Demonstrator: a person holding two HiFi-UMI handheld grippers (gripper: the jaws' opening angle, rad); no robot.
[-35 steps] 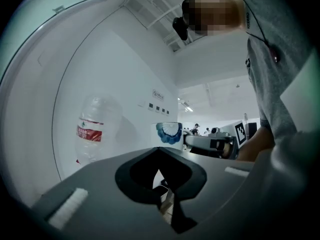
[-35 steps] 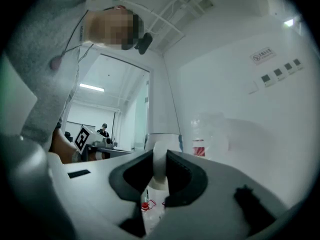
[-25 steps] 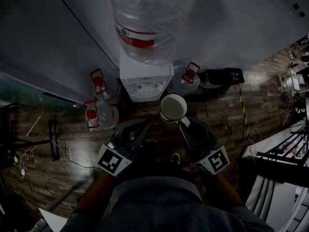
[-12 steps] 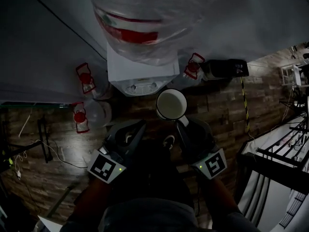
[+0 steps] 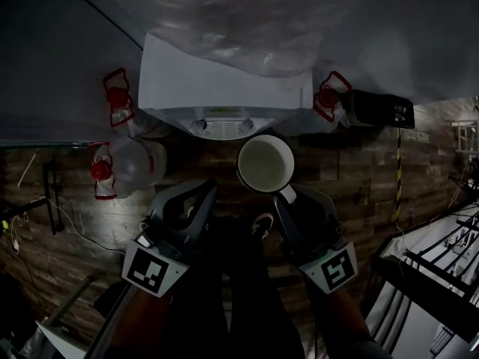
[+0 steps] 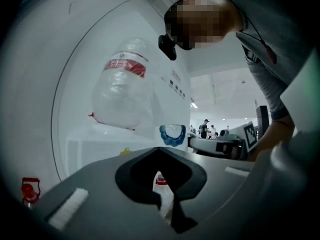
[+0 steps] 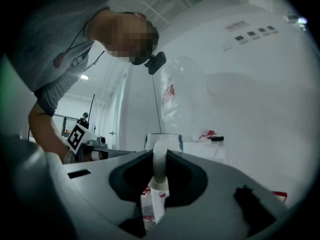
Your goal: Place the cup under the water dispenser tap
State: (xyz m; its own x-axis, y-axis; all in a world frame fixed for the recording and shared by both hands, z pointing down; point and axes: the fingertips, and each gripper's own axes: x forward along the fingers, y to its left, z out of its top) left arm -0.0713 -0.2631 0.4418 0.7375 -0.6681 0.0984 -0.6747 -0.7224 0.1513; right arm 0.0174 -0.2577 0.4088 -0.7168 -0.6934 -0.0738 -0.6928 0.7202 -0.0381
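Holding a white cup (image 5: 266,163) by its handle in the right gripper (image 5: 284,200), with the jaws closed narrow on that handle. Kept upright, mouth up, in the air over the wooden floor (image 5: 67,230). Sitting just in front of the white water dispenser (image 5: 224,81), a little to the right of its tap nook (image 5: 221,128), near it but not yet under it. Showing a blue pattern (image 6: 172,134) on the side of the cup in the left gripper view; no words to read there. Holding nothing in the left gripper (image 5: 191,197), beside the cup, with the jaws looking shut, tips together. Carrying a marker cube (image 5: 153,268) with black and white squares on the left one, and another marker cube (image 5: 333,264) on the right one. Topped with a big clear bottle (image 5: 247,21), neck down, on the dispenser. Wearing a red label (image 6: 125,66) on that bottle, with writing too blurry to read. Standing on the floor at both sides of the dispenser, spare bottles (image 5: 112,99) with red handles. Lying to the right, by the wall, a black box (image 5: 378,107). Peeking out between the two grippers, a shoe (image 5: 262,223).
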